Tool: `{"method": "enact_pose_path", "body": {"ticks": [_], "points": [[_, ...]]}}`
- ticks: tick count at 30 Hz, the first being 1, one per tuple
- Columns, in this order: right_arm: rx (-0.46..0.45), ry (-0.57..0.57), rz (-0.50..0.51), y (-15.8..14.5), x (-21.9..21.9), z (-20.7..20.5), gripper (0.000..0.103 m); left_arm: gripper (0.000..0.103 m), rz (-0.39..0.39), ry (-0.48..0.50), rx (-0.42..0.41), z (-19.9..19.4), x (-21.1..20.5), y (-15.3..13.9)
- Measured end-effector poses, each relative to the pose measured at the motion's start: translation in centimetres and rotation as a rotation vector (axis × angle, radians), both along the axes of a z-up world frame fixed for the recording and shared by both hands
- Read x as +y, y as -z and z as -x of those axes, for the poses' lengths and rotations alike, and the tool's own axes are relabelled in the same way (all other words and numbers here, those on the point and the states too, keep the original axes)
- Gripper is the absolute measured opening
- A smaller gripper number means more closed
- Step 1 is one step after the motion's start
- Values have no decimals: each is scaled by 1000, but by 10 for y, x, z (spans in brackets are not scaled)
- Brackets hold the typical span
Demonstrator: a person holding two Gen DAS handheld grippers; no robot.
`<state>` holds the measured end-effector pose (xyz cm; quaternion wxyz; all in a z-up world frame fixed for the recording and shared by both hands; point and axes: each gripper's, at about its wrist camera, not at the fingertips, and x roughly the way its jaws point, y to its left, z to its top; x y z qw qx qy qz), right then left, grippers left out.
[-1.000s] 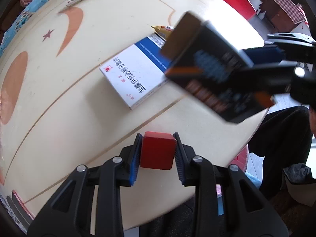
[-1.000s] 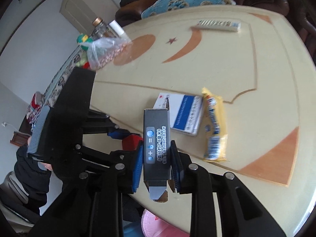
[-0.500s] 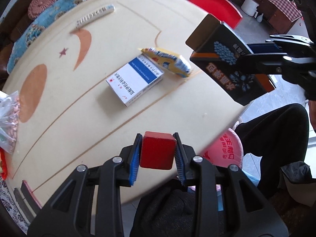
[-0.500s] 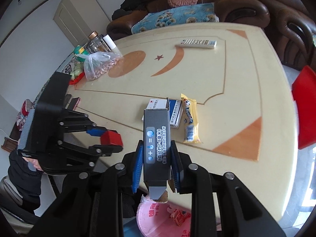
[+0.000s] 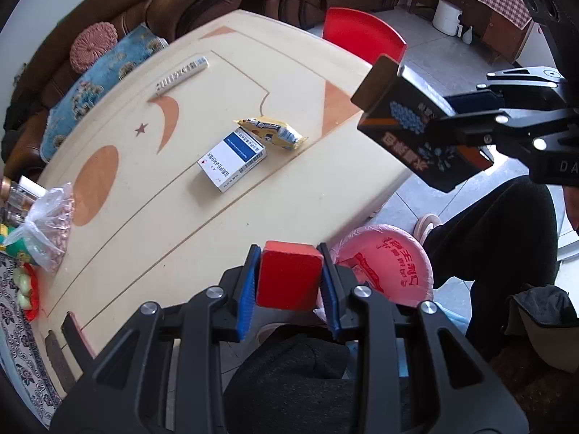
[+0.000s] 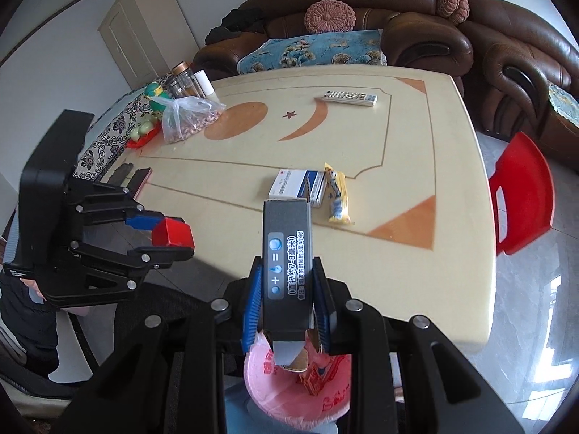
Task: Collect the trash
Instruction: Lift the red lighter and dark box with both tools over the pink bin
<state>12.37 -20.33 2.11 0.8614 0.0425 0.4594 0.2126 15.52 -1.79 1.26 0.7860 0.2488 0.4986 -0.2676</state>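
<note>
My left gripper (image 5: 287, 282) is shut on a red block (image 5: 289, 275), held off the near table edge beside the pink-lined trash bin (image 5: 391, 264). It also shows in the right wrist view (image 6: 170, 240). My right gripper (image 6: 286, 296) is shut on a black carton (image 6: 287, 264), held above the bin (image 6: 300, 394), which holds some scraps. The carton shows in the left wrist view (image 5: 416, 126) too. A white and blue box (image 5: 231, 159) and a yellow snack wrapper (image 5: 271, 132) lie on the cream table (image 5: 152, 217).
A remote control (image 6: 347, 97) lies at the table's far side. A plastic bag of nuts (image 6: 188, 115), bottles (image 6: 184, 79) and a phone (image 6: 139, 179) are at the left end. A red chair (image 6: 521, 195) stands on the right, brown sofas (image 6: 416, 32) behind.
Both grippers have pulled back and away from the table with their loads. The bin has come into fuller view under the right gripper.
</note>
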Motion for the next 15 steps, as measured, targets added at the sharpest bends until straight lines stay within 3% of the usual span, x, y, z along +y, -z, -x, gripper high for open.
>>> {"method": "enact_pose_path", "body": {"ticks": [7, 15], "points": [[1, 0, 20, 0, 1, 39, 26, 32, 30, 28, -15, 38, -9, -3], [56, 13, 32, 27, -3, 67, 26, 32, 66, 53, 22, 65, -18, 19]]}}
